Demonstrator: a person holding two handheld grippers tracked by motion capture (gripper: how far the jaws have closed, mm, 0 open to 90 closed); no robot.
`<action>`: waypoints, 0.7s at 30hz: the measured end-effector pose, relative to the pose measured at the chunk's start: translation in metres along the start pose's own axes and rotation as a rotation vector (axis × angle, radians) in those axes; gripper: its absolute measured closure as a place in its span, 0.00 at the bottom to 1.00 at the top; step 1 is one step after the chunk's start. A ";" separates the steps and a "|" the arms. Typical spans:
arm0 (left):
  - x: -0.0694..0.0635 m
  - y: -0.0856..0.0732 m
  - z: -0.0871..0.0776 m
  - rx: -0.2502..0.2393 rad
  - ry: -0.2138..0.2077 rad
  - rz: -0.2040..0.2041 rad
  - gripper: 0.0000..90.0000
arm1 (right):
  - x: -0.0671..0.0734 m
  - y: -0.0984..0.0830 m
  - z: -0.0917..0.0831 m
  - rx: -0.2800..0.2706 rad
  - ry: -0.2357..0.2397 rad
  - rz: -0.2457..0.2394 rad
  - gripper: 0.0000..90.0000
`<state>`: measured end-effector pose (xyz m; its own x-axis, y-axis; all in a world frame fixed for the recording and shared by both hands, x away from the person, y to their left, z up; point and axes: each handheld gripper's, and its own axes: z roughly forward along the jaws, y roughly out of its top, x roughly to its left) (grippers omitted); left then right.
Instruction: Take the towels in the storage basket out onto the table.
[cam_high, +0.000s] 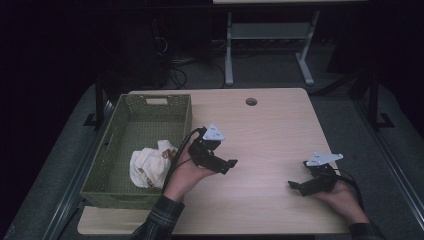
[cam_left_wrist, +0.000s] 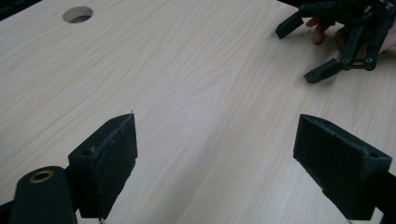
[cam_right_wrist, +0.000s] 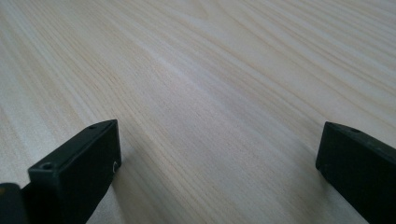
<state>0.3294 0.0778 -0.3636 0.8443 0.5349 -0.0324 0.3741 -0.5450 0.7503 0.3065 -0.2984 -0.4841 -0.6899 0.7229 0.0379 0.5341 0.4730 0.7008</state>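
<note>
While the cream cloth bundle (cam_high: 150, 166) lies in the green basket (cam_high: 112, 187) at nine o'clock, the left gripper (cam_high: 227, 165) hovers just beside it, jaws spread and empty. The right gripper (cam_high: 295, 186), at four o'clock on the table (cam_high: 270, 130), is likewise spread wide and empty.

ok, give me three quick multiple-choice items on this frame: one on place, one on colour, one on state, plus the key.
1. Where does the white cloth bundle lie?
A. in the basket
B. on the bare table
C. between the fingers of the left gripper

2. What colour is the basket?
A. red
B. green
C. blue

3. How does the right gripper stand?
A. shut on the cloth
B. shut and empty
C. open and empty

Key:
1 A, the high view shows the bundle inside the basket's near end.
2 B, its woven walls are green.
3 C, the right gripper view shows its fingers far apart with bare wood between them.
</note>
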 end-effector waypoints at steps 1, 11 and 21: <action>0.002 0.000 -0.002 -0.005 0.004 -0.001 0.14 | 0.000 0.000 0.000 0.000 0.000 0.000 0.00; 0.015 -0.003 -0.022 -0.028 0.038 -0.028 0.14 | 0.000 0.000 0.000 0.000 0.000 0.000 0.00; 0.025 -0.010 -0.033 -0.026 0.063 -0.043 0.14 | 0.000 0.000 0.000 0.000 0.000 0.000 0.00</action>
<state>0.3341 0.1175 -0.3500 0.8016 0.5974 -0.0244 0.3990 -0.5042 0.7659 0.3065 -0.2983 -0.4841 -0.6899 0.7230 0.0378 0.5340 0.4729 0.7009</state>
